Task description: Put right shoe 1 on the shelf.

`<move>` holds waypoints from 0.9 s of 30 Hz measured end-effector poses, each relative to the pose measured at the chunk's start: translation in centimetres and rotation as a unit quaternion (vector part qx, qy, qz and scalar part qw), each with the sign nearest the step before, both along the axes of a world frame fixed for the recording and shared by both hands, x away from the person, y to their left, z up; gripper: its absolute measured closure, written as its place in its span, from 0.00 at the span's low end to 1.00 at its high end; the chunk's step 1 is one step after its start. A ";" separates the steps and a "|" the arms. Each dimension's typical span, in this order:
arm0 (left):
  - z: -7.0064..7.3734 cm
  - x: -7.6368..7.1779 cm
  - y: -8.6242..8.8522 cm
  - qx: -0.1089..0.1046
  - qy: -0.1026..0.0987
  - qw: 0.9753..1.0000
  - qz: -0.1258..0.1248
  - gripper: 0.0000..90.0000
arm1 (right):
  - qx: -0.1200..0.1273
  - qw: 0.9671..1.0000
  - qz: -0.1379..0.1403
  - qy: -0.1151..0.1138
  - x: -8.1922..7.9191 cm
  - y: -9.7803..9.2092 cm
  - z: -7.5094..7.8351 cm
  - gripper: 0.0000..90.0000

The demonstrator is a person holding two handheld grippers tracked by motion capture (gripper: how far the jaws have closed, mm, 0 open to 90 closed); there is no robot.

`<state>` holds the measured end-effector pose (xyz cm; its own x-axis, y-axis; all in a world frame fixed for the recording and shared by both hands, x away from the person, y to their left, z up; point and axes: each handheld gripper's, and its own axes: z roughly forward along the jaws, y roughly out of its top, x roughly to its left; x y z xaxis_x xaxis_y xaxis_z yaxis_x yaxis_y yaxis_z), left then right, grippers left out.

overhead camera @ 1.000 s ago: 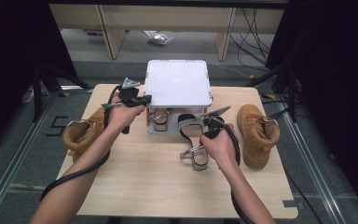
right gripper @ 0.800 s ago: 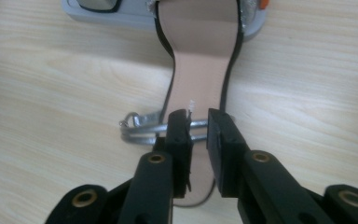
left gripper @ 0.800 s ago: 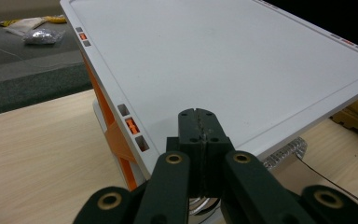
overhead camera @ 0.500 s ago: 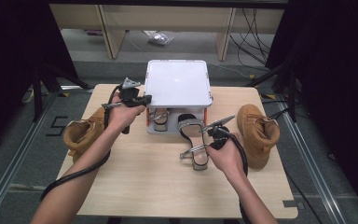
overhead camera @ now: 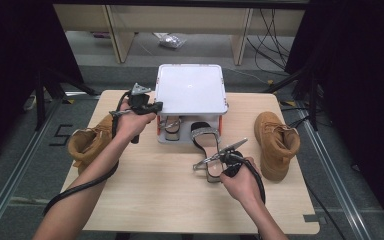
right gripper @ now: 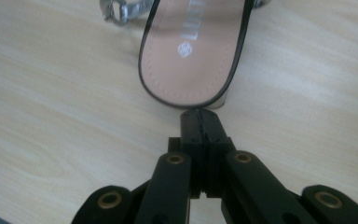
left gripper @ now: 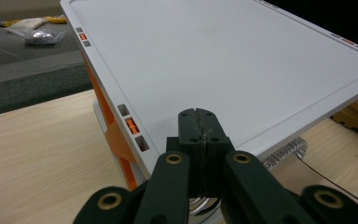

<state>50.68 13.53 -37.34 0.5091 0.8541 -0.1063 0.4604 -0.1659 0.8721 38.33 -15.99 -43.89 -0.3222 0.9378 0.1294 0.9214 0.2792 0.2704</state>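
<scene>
Near the white box [overhead camera: 191, 90], front edge: 1 black sandal [overhead camera: 207, 150] flat on table [overhead camera: 145, 200], toe toward you. Your right gripper [right gripper: 199, 114]: jaws clenched, nothing held, tip just short of sandal toe. Your left gripper [left gripper: 199, 126]: jaws clenched, empty, over box lid's left-front corner. 2 tan boots [overhead camera: 276, 142], 1 either side of box.

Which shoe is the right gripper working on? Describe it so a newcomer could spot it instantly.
Start at the white shoe rack at the table's far middle. The heeled sandal lies just in front of the rack's right half, reaching toward the person, with the right gripper at its near end. Unlike the tan boots at either side, it is slim, black-edged, with a silver strap.
</scene>
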 end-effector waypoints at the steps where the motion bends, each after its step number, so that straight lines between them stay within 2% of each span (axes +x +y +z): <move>1: 0.0 0.0 0.0 -0.001 0.000 1.000 0.000 0.99 | 0.004 1.000 -0.007 0.010 -0.2 0.2 -0.1 1.00; 4: -0.1 0.0 -0.1 -0.006 -0.002 1.000 0.002 0.99 | -0.002 1.000 0.008 0.017 -0.3 0.2 -1.0 1.00; 5: -0.1 0.0 -0.1 -0.007 -0.001 1.000 0.002 0.99 | 0.001 1.000 0.012 0.013 -0.4 0.2 -1.2 1.00; 6: -0.1 0.0 -0.1 -0.006 -0.002 1.000 0.002 0.99 | 0.002 1.000 0.001 0.017 -0.5 0.5 -1.3 1.00; 8: -0.1 0.0 -0.1 -0.006 -0.002 1.000 0.002 0.99 | 0.006 1.000 -0.004 0.009 -0.5 0.7 -1.6 1.00; 9: -0.1 0.0 -0.1 -0.005 -0.002 1.000 0.002 0.99 | 0.004 1.000 0.005 0.006 -0.3 0.6 -1.8 1.00; 10: -0.1 0.0 -0.1 -0.006 -0.002 1.000 0.002 0.99 | 0.004 1.000 0.006 0.009 -0.2 0.7 -2.0 1.00; 12: -0.1 -0.1 -0.1 -0.008 -0.001 1.000 0.002 0.99 | 0.002 1.000 0.007 -0.001 0.1 0.8 -2.4 1.00; 14: -0.1 -0.1 -0.1 -0.009 -0.001 1.000 0.003 0.99 | 0.009 1.000 -0.004 0.008 0.3 1.1 -2.3 1.00; 17: -0.1 0.0 -0.1 -0.006 -0.002 1.000 0.000 0.99 | 0.010 1.000 -0.001 0.015 0.5 1.1 -2.4 1.00; 19: -0.1 0.0 -0.1 -0.007 -0.004 1.000 -0.001 0.99 | 0.011 1.000 0.002 0.006 0.5 1.1 -2.4 1.00; 22: -0.1 0.0 -0.1 -0.007 -0.004 1.000 0.000 0.99 | 0.015 1.000 -0.005 0.010 0.6 1.3 -2.3 1.00; 24: -0.1 0.0 -0.1 -0.006 -0.004 1.000 0.000 0.99 | 0.019 1.000 -0.002 0.006 0.9 1.4 -2.2 1.00; 25: -0.1 0.0 -0.1 -0.006 -0.004 1.000 -0.001 0.99 | 0.010 1.000 0.001 0.004 1.0 1.4 -2.3 1.00; 27: 0.0 0.0 0.0 0.002 0.000 1.000 -0.003 0.99 | 0.014 1.000 0.008 -0.003 1.3 1.5 -2.3 1.00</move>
<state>50.64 13.50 -37.33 0.5139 0.8517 -0.1028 0.4594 -0.1719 0.8715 39.59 -14.49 -46.17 -0.3388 0.9281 0.1546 0.9150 0.2868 0.2837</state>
